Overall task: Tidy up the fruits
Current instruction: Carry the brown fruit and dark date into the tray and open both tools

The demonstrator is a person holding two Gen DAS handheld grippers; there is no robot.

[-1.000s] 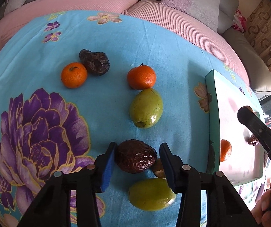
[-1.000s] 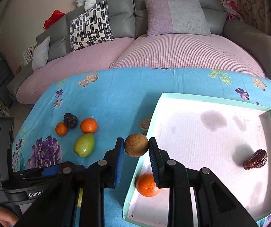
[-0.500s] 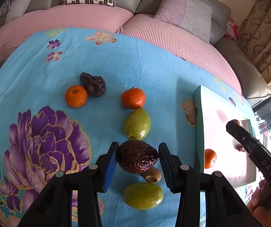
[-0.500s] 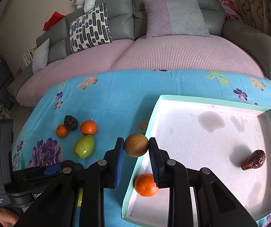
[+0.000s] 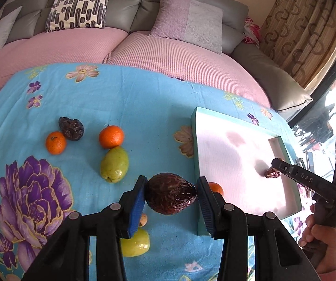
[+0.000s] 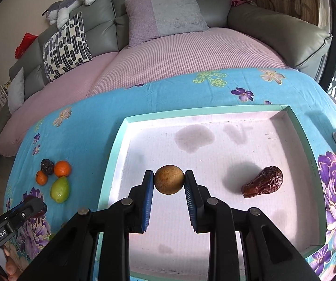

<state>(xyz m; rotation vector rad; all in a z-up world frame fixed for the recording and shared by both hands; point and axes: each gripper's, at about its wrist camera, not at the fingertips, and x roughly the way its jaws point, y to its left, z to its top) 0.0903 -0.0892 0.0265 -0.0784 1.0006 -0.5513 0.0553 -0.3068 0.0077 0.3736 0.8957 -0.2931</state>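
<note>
My left gripper point(image 5: 170, 195) clenches the dark wrinkled fruit point(image 5: 170, 196), probably above the cloth beside the tray point(image 5: 243, 149), while my right gripper point(image 6: 169, 180) grasps the round brown fruit point(image 6: 169, 179) over the tray's floor.

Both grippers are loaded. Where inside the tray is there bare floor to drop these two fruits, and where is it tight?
The tray floor lies bare under the right gripper and its round brown fruit, and across the stained far half. The wrinkled date takes the right side; an orange sits by the near-left wall, where the left gripper holds the dark fruit.
</note>
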